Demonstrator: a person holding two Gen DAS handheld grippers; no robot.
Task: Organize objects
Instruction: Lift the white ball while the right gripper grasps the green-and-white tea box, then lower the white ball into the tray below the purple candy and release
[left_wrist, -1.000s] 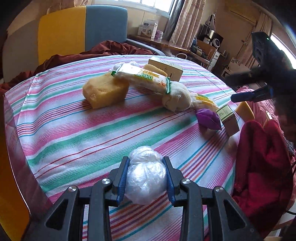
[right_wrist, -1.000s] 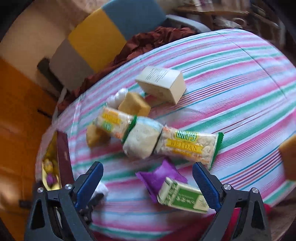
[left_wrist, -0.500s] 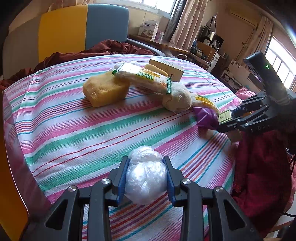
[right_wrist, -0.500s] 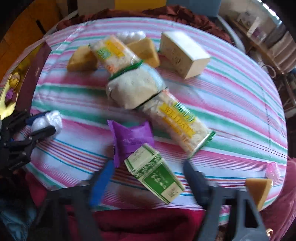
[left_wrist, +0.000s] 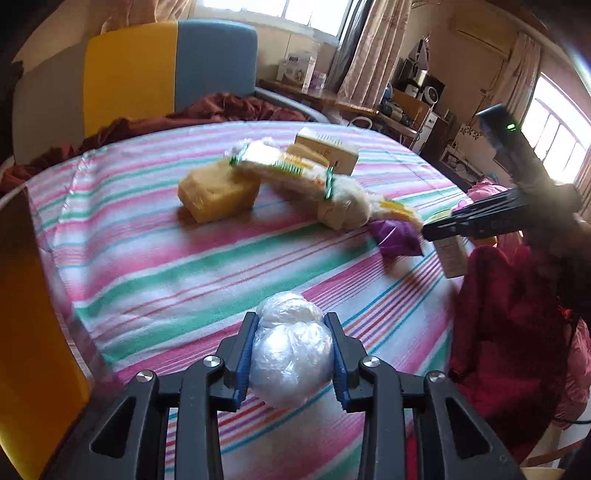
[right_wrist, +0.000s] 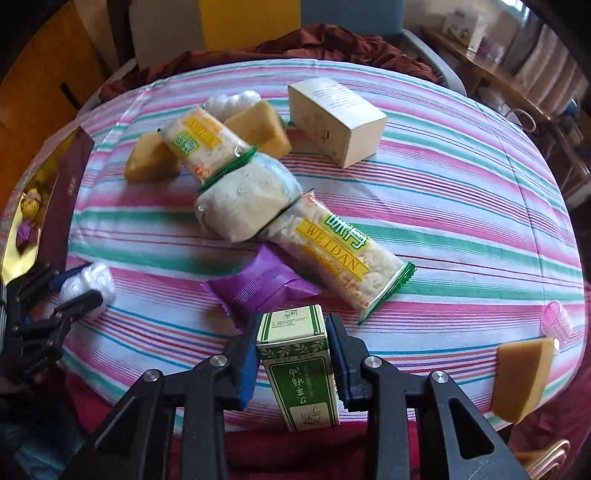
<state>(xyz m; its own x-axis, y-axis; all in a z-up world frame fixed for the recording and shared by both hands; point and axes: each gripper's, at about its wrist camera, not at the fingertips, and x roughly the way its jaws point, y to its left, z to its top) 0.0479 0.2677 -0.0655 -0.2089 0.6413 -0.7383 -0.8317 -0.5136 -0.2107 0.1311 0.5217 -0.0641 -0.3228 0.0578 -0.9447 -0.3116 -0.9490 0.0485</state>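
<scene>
Right gripper (right_wrist: 292, 354) clamped on the green carton (right_wrist: 301, 363), jaws just closed onto it, blue pads pressing both long sides. Carton sits straight ahead between the fingers, long axis running along them, far end toward the purple packet (right_wrist: 260, 286) just beyond the tips (near, contact unclear). Green leaf print, white top flap, upright-ish at the near edge of the striped tablecloth (right_wrist: 461, 206). Left gripper (left_wrist: 291, 354) squeezing a white plastic-wrapped ball (left_wrist: 291, 354), well off to the right gripper's left. Right hand is clearly the nearer one for the carton; likely next is lifting clear of the packet.
</scene>
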